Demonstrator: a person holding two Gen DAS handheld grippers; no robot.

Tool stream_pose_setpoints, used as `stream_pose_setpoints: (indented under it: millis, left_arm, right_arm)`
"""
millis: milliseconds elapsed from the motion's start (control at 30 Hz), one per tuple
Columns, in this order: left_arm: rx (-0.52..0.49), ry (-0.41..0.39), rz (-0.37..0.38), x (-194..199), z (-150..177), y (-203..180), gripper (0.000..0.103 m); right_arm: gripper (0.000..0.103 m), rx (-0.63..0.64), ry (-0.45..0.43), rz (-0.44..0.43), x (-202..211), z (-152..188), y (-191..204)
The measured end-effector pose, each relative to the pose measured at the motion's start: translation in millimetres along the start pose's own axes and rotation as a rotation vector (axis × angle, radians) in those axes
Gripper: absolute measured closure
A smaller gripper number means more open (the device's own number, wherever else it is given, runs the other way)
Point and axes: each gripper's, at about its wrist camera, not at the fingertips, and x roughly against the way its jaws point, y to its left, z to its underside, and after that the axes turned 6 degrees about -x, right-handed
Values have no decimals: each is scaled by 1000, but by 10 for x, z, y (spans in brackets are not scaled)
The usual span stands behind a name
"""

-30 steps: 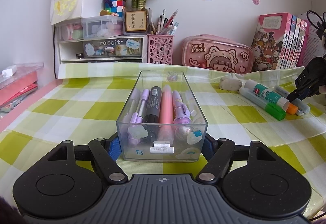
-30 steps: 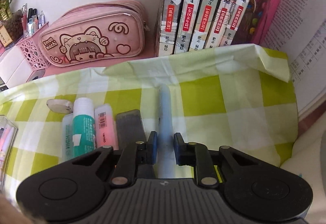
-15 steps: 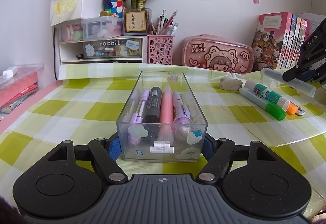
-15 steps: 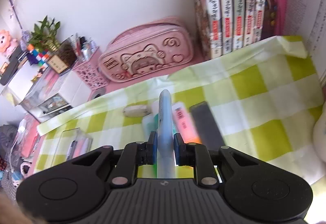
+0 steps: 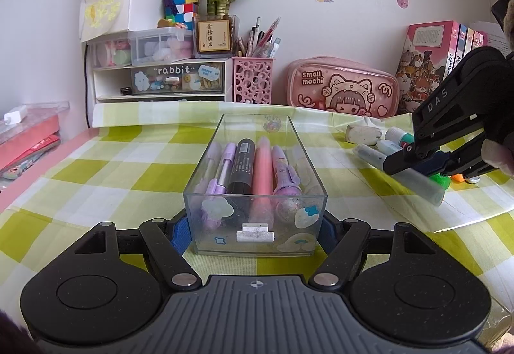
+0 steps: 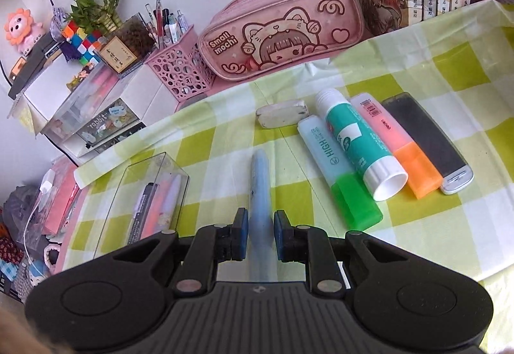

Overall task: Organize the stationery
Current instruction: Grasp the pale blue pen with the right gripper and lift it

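Your left gripper [image 5: 255, 233] is clamped on the near end of the clear plastic box [image 5: 255, 180], its blue pads pressed to both side walls at the centre of the left wrist view. The box sits on the green checked tablecloth [image 5: 96, 180] and holds a black marker [image 5: 243, 166], a pink highlighter [image 5: 261, 172] and purple pens [image 5: 221, 172] lying lengthwise.

Your right gripper [image 6: 260, 233] grips a pale blue pen [image 6: 260, 186], which sticks out forward between the pads in the lower middle of the right wrist view. In the left wrist view the same pen [image 5: 401, 174] hangs above the cloth at the right edge, tilted, to the right of the box.

On the cloth in the right half of the right wrist view lie an eraser [image 6: 282, 113], a green-capped highlighter [image 6: 340, 175], a glue stick [image 6: 356, 145], an orange-capped highlighter [image 6: 395, 145] and a dark flat case [image 6: 427, 141], side by side. The box [image 6: 141, 203] is at lower left there.
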Motion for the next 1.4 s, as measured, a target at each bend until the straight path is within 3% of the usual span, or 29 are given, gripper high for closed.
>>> stream_pose_setpoints:
  millis: [267, 500, 800, 933, 1100, 1400]
  left_arm:
    - [-1, 0, 0, 3, 0, -4, 30]
    - [-1, 1, 8, -7, -8, 7, 30]
    - [-15, -1, 4, 2, 28, 3, 30]
    - [-13, 1, 6, 9, 33, -4, 30]
    - [-11, 2, 6, 12, 34, 2, 30]
    - [-3, 0, 11, 12, 25, 15, 30]
  right_arm:
    - [67, 62, -20, 42, -59, 3, 180]
    - [67, 116, -8, 97, -254, -48, 471]
    - [68, 108, -8, 114, -228, 61, 443]
    - [75, 121, -29, 104, -191, 148, 435]
    - [75, 73, -34, 63, -136, 179, 359]
    - [75, -59, -27, -77, 44, 158, 248]
